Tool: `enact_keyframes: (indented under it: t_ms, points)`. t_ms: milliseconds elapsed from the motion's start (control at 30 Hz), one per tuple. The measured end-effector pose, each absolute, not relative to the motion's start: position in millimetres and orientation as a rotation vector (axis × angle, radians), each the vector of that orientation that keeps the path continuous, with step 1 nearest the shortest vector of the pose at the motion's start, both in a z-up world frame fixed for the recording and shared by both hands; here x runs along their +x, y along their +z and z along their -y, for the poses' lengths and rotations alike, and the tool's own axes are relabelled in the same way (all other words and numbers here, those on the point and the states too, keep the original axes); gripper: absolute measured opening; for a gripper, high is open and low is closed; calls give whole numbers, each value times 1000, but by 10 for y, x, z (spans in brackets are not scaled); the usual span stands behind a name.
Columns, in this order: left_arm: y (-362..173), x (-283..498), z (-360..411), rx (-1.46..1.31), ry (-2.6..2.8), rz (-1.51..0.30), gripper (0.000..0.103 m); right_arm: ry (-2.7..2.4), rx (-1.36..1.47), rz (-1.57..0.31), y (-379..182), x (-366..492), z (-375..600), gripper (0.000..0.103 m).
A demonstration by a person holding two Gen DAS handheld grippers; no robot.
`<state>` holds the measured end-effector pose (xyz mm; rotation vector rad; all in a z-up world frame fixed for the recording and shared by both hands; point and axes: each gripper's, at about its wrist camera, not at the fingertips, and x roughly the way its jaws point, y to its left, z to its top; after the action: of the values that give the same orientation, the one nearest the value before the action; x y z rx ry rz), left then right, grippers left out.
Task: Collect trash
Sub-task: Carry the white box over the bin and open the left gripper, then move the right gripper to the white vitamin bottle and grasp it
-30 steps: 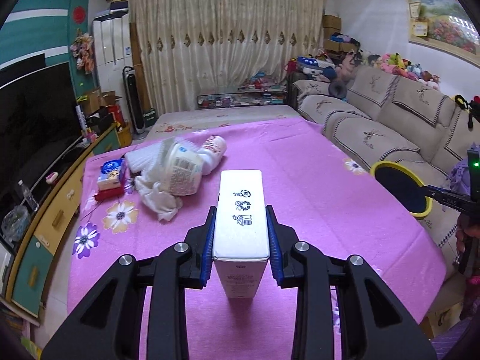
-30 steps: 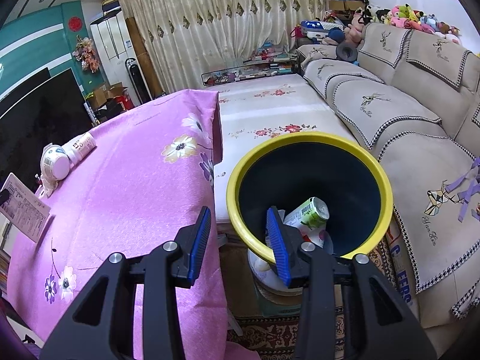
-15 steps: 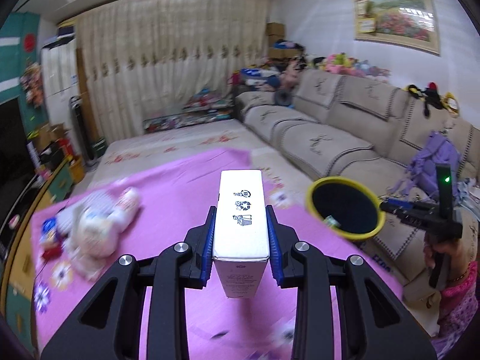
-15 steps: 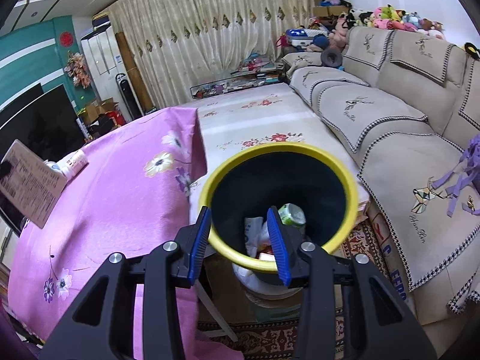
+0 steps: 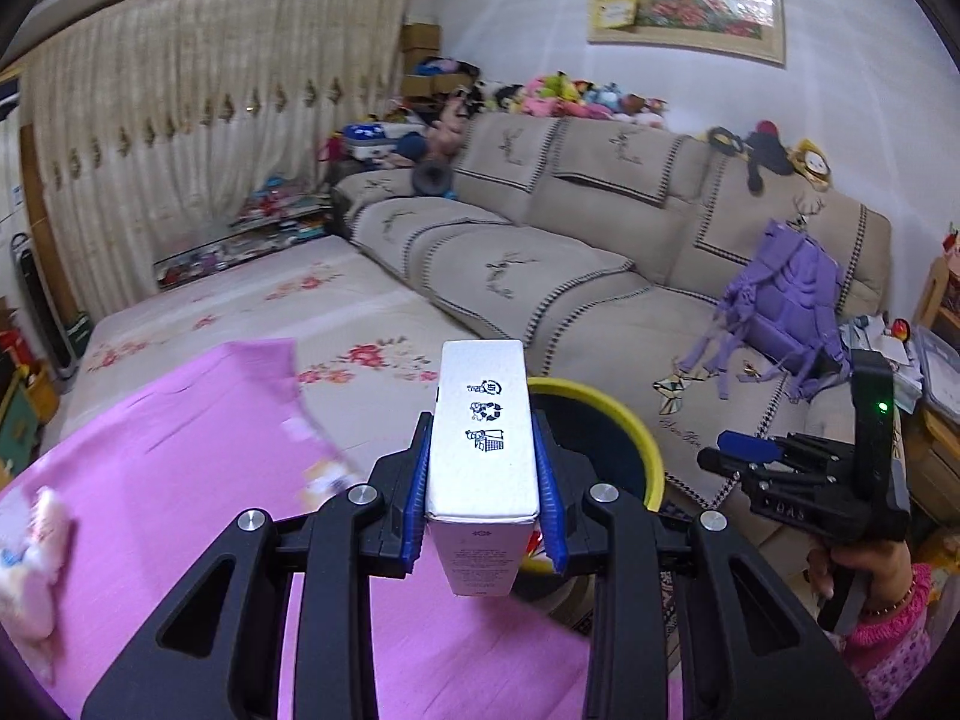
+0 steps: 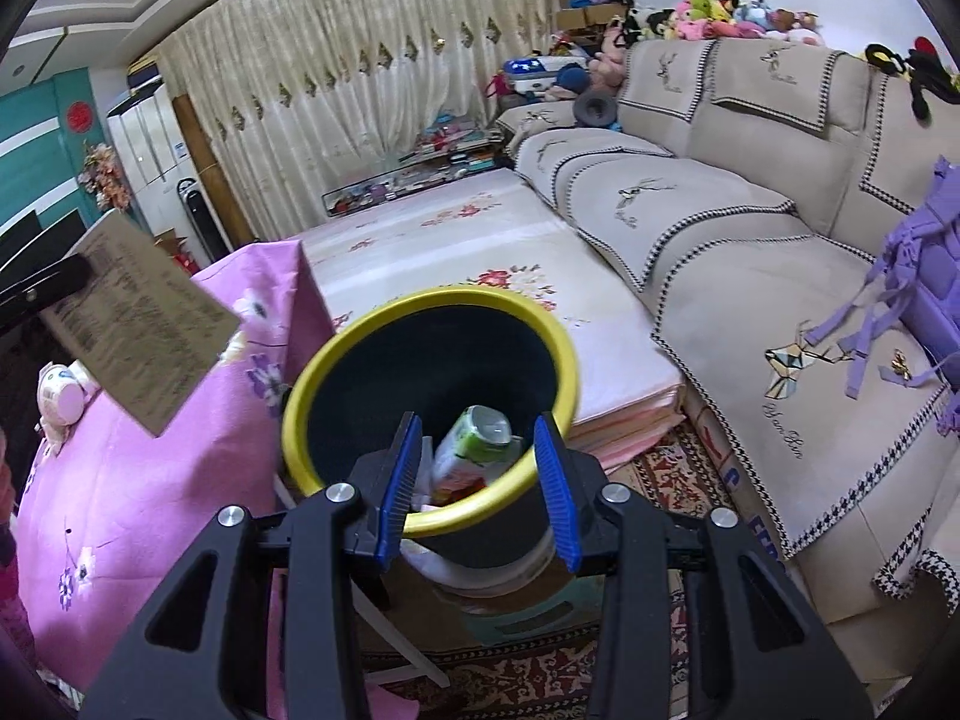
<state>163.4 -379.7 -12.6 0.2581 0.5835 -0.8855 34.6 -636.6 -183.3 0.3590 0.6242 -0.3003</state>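
one carton [image 5: 483, 438] between left fingers [image 5: 417, 498]

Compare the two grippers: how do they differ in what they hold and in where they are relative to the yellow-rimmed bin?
The left gripper is shut on a white carton; the right gripper is open and holds nothing. The left gripper, seen in its own view, is at the table's edge, short of the bin; the right gripper hangs at the bin's near rim, facing the green can inside. Both have black bodies with blue pads.

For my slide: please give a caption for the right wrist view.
Open right tool above yellow-rimmed bin holding a green can.
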Motion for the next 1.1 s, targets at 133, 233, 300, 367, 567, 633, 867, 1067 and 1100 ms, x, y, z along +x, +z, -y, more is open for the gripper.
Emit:
enact_keyframes:
  t_ms: [133, 233, 300, 367, 567, 633, 867, 1067, 1100]
  points:
    - [-280, 1751, 4258, 285, -923, -608, 31, -320, 361, -630, -1863, 321, 6471, 37]
    - [-465, 1849, 4595, 318, -938, -636, 31, -327, 363, -636, -1891, 326, 6509, 38]
    - [-574, 1901, 4765, 331, -941, -658, 31, -333, 364, -641, -1910, 341, 6526, 37]
    - [-679, 1950, 4881, 335, -942, -676, 31, -338, 363, -647, -1927, 351, 6537, 37]
    - [-713, 1953, 4880, 316, -911, -636, 59, -338, 363, -652, -1934, 371, 6536, 38]
    - [-642, 1901, 4770, 314, -903, -609, 60, -333, 358, -650, -1925, 371, 6525, 38]
    - [-394, 1742, 3846, 277, -823, -559, 70, -297, 336, -640, -1861, 423, 6359, 37]
    - [-330, 1733, 2746, 208, -655, -538, 77, -255, 300, -645, -1780, 542, 6079, 38]
    - [-334, 1732, 2614, 202, -630, -532, 78, -243, 290, -647, -1764, 582, 6011, 37]
